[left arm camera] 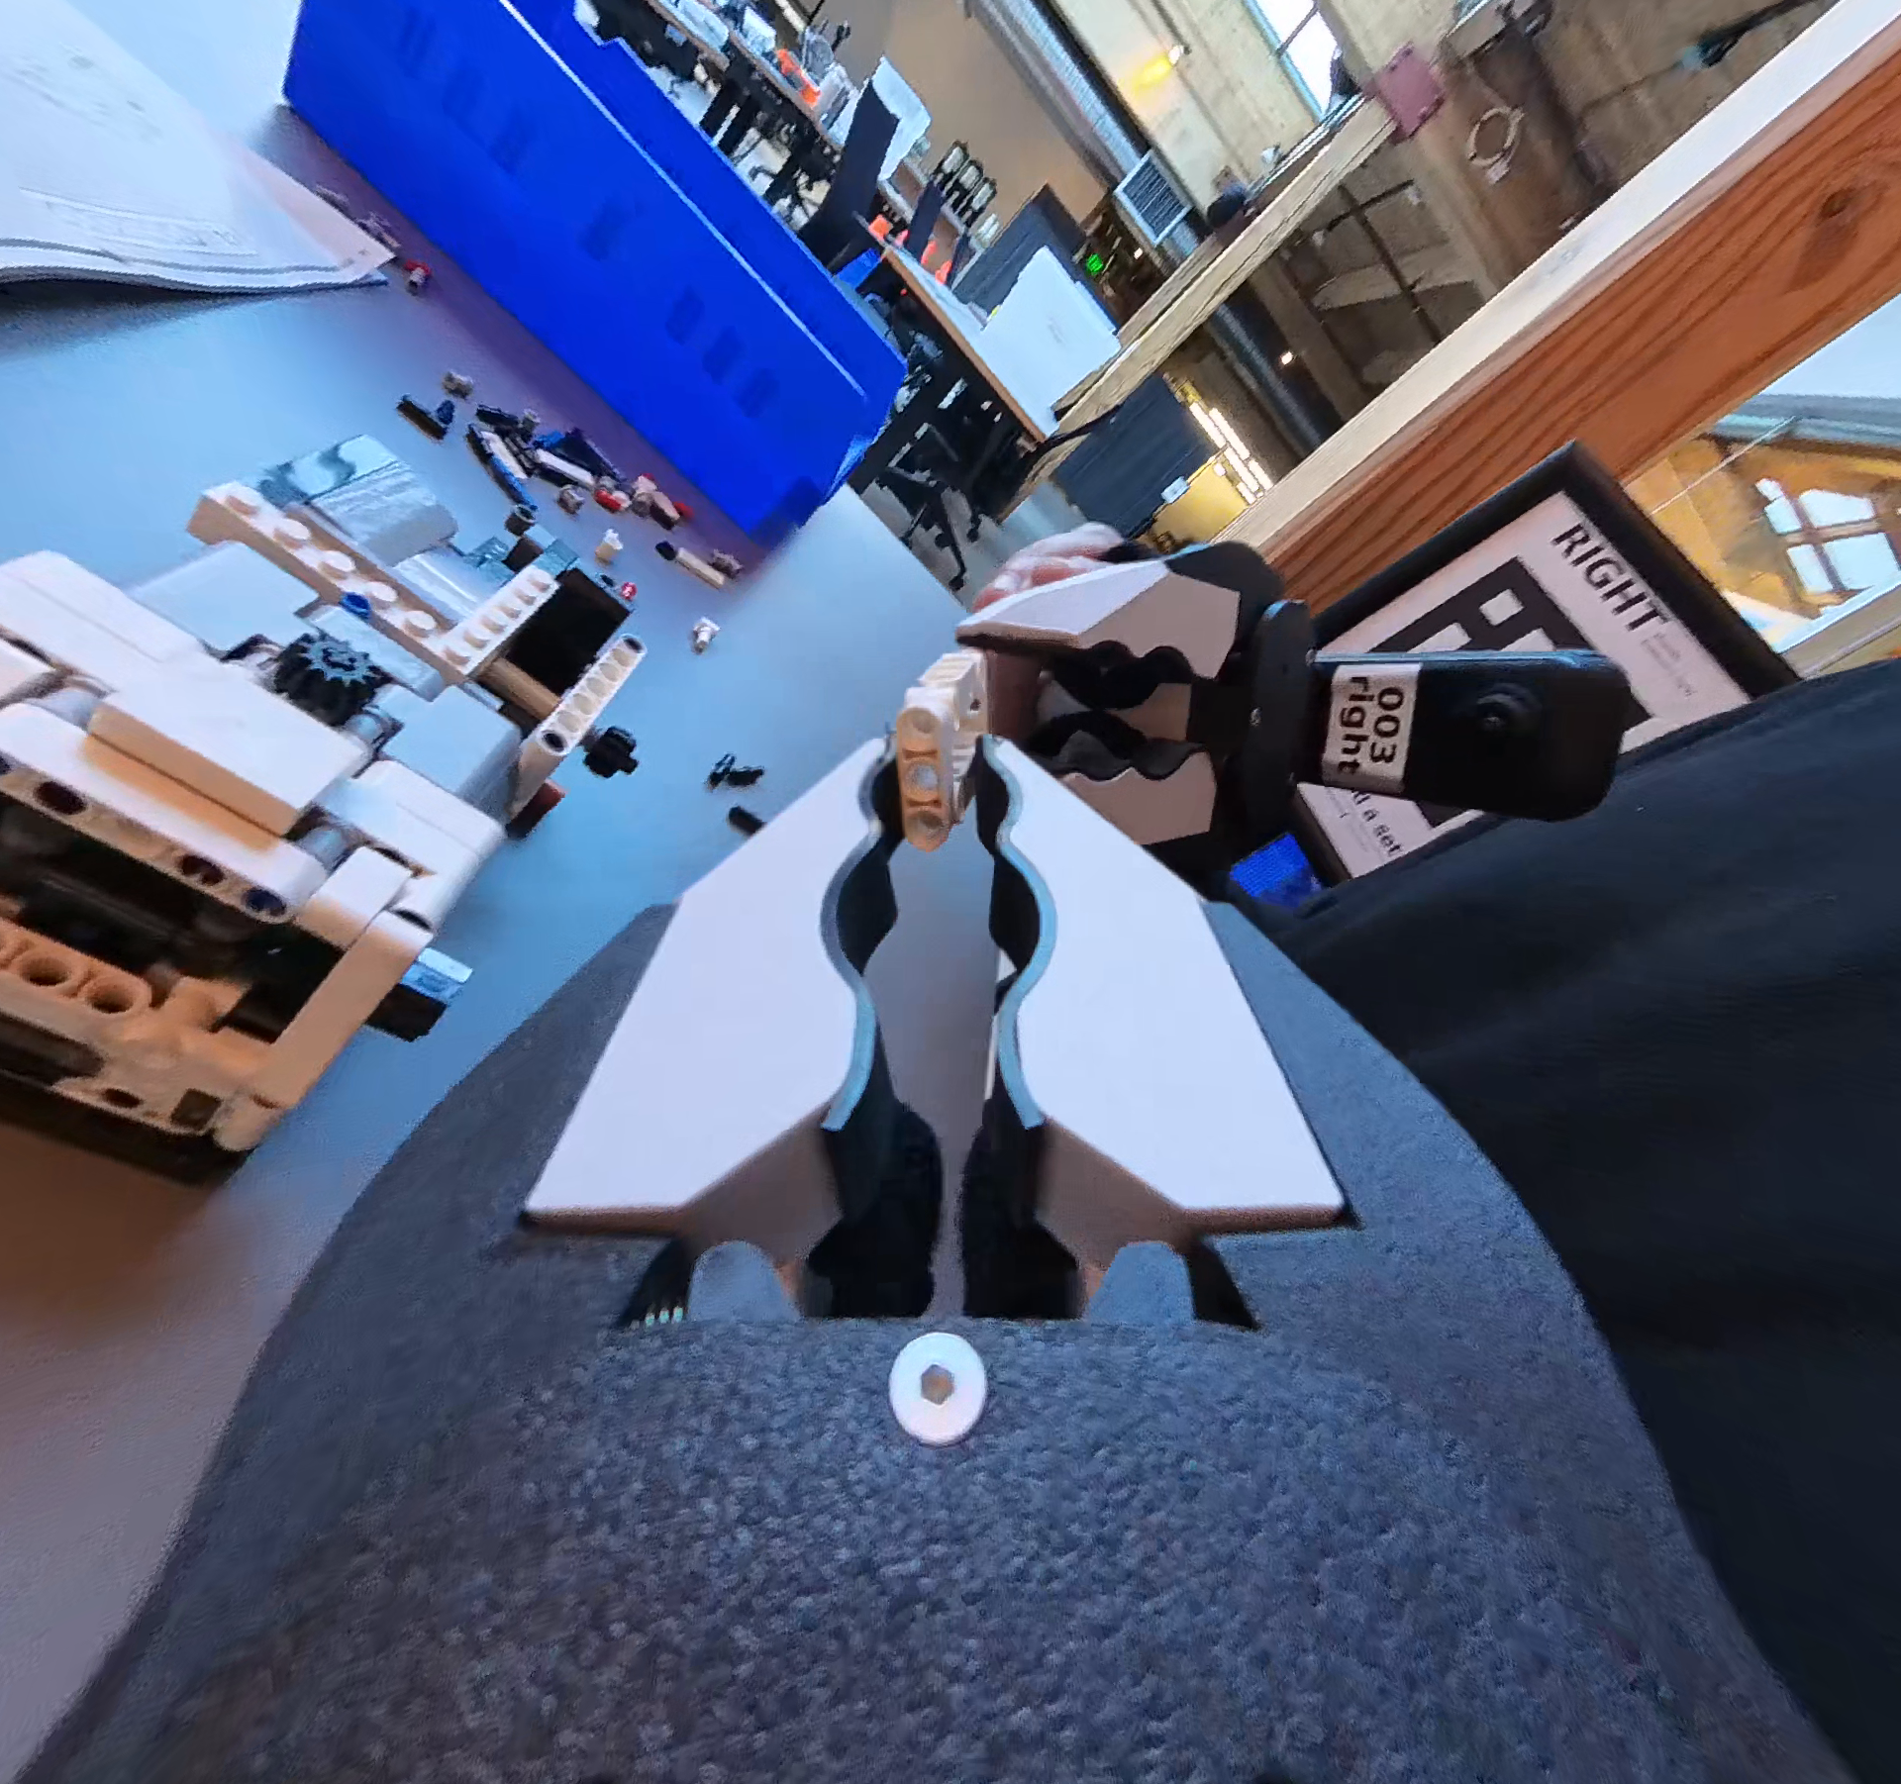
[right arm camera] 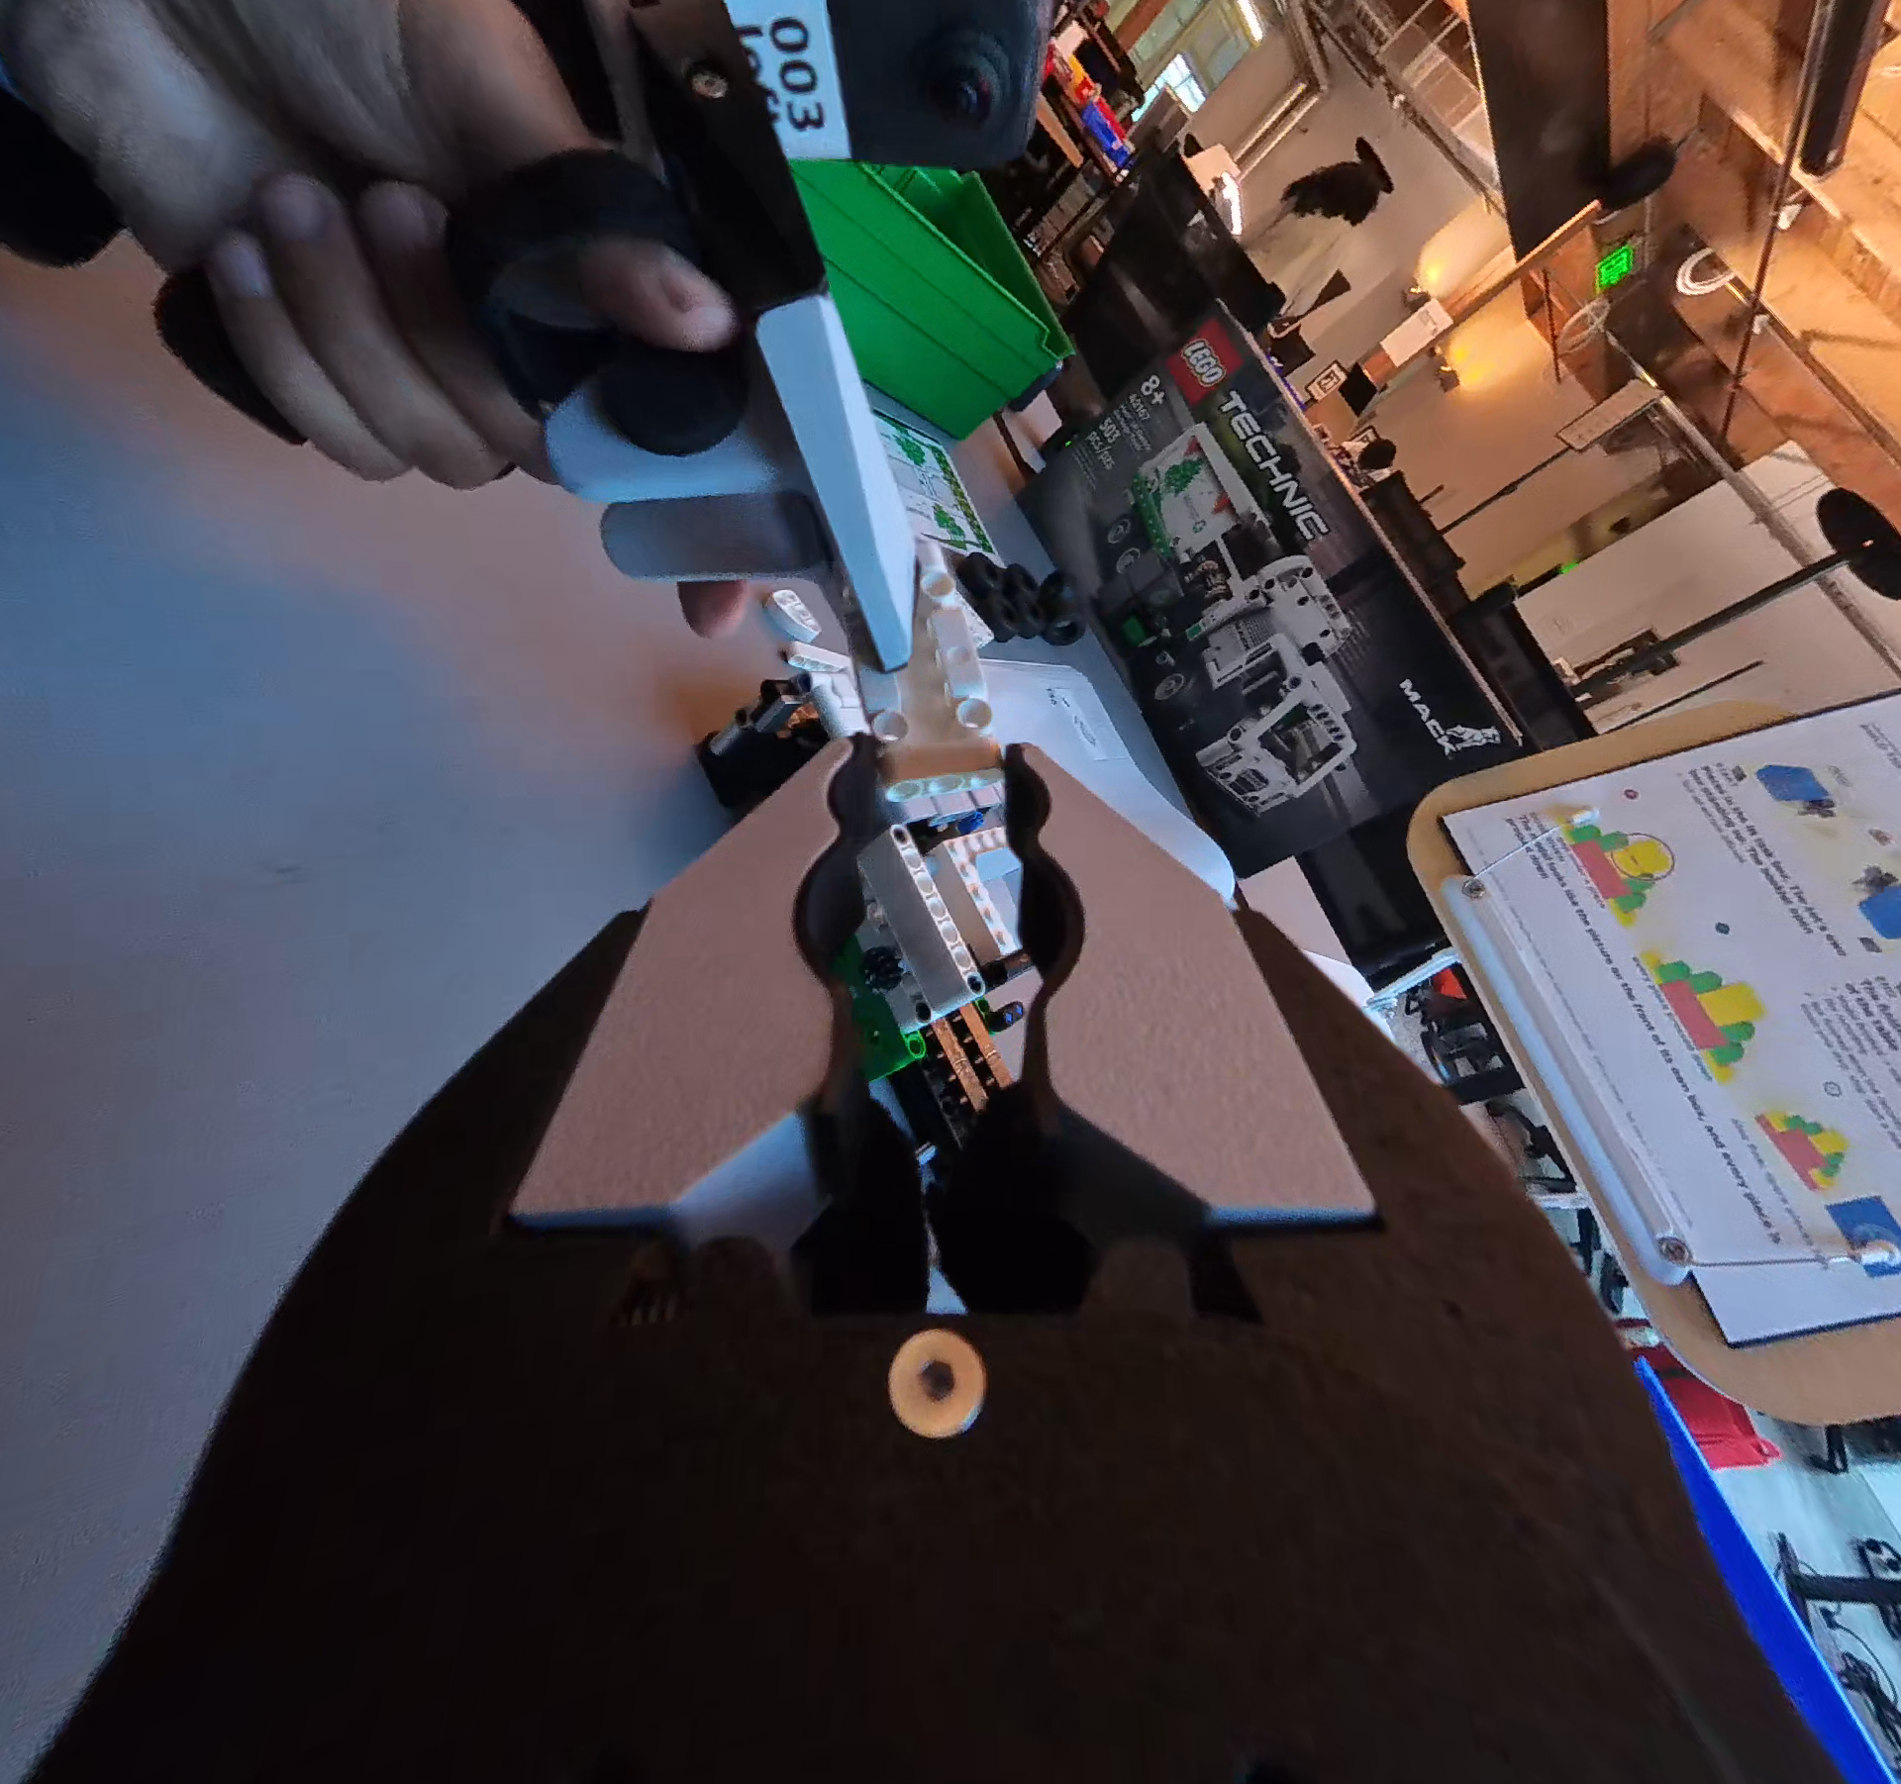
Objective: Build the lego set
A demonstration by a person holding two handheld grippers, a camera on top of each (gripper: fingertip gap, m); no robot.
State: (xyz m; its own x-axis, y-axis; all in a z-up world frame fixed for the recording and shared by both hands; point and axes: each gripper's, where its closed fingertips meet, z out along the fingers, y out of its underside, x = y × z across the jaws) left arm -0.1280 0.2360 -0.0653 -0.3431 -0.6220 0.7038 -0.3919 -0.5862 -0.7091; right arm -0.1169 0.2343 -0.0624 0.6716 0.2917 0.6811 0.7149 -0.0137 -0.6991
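A small white Lego sub-assembly (left arm camera: 931, 757) hangs in the air between both grippers. My left gripper (left arm camera: 931, 776) is shut on its near end. My right gripper (left arm camera: 982, 696) comes in from the right and is shut on its far end. In the right wrist view my right gripper (right arm camera: 931, 760) pinches the white piece (right arm camera: 941, 780), and the left gripper (right arm camera: 893, 653) reaches down from above onto its studded part. The partly built white truck (left arm camera: 185, 860) stands on the grey table (left arm camera: 802, 603) at the left; it also shows between my right fingers (right arm camera: 926, 943).
Loose small parts (left arm camera: 576, 485) lie beside a blue bin (left arm camera: 576, 171), with an instruction booklet (left arm camera: 123, 181) at the far left. The set's box (right arm camera: 1265, 583), a green bin (right arm camera: 926, 284), black tyres (right arm camera: 1018, 593) and a clipboard sheet (right arm camera: 1697, 1015) stand beyond. The tips of both grippers are at nearly the same place.
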